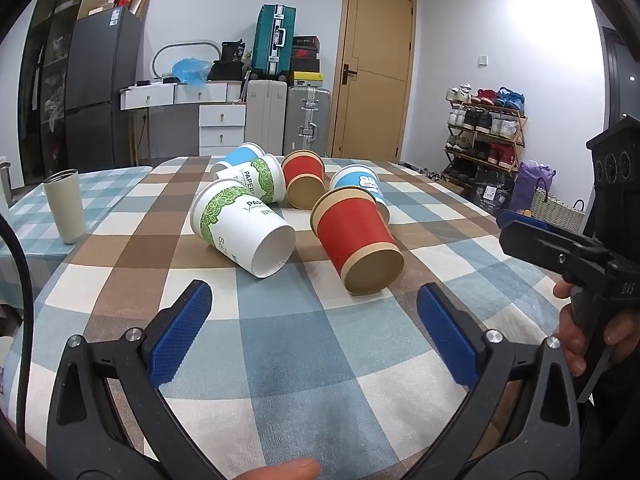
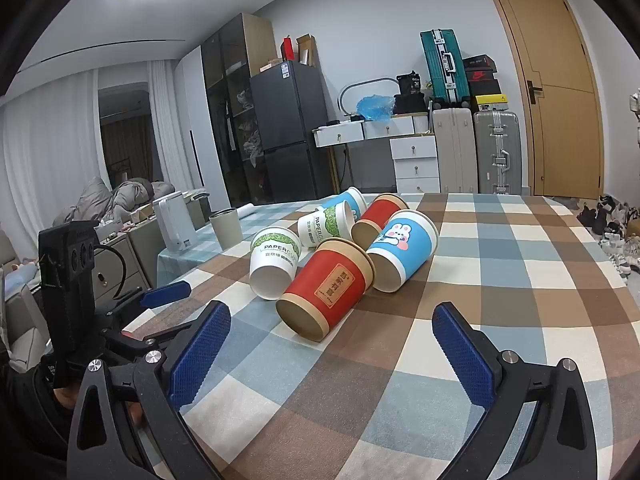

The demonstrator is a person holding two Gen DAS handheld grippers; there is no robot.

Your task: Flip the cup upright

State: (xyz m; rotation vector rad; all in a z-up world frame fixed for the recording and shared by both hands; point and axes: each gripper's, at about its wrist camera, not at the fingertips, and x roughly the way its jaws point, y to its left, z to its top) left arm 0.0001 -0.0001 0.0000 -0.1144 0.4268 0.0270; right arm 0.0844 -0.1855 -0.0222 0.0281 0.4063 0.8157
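Item: red cup (image 2: 325, 290), on its side on the surface (image 2: 500, 280), base toward us, ahead of our right claw (image 2: 331, 334). Both claws released; left claw (image 1: 314, 312) similarly near.

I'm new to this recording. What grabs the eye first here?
A cluster of six tipped-over paper cups lies mid-table on the checked tablecloth, the nearest red paper cup and green-leaf white paper cup with bases toward the camera. Both the left gripper and right gripper hover open before them.
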